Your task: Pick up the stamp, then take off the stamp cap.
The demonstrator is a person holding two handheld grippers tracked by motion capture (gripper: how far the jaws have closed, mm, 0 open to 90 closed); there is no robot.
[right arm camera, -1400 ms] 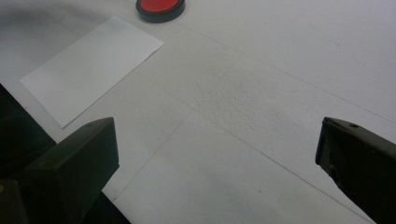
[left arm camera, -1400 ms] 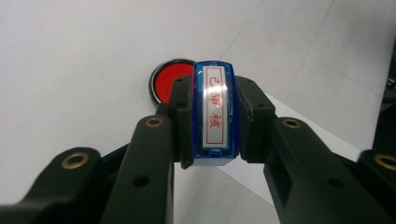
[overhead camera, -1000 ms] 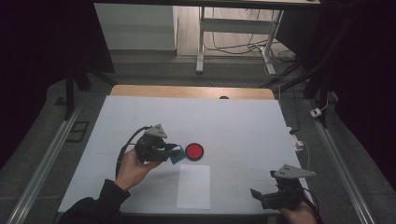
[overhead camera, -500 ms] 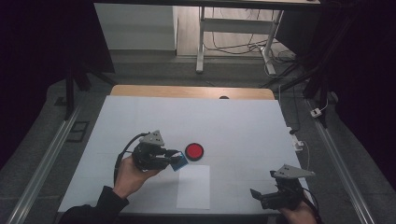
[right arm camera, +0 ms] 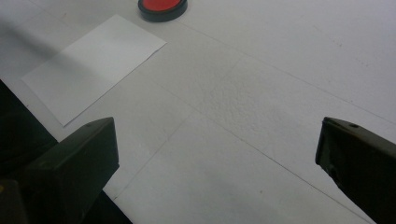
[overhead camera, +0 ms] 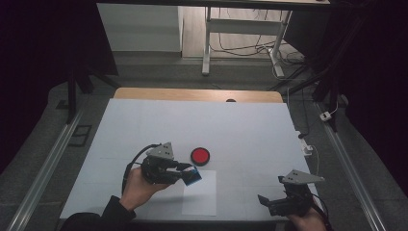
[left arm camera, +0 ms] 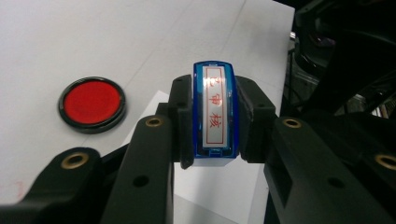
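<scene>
Blue stamp is clamped between the 2 jaws of the left gripper, pads pressed on its 2 long sides. In the left gripper view its long axis is seen running along the jaws, away from the camera, labelled top face turned up. Look: blue translucent casing, white label with red frame and red characters. In the high view the stamp is held at the near-left corner of the white paper sheet; whether it touches the sheet cannot be told. Right gripper is held near the table's near edge, well apart from the stamp, jaws spread wide, nothing between them. Farther out, red ink pad in a black round case lies on the white table, just beyond the sheet.
</scene>
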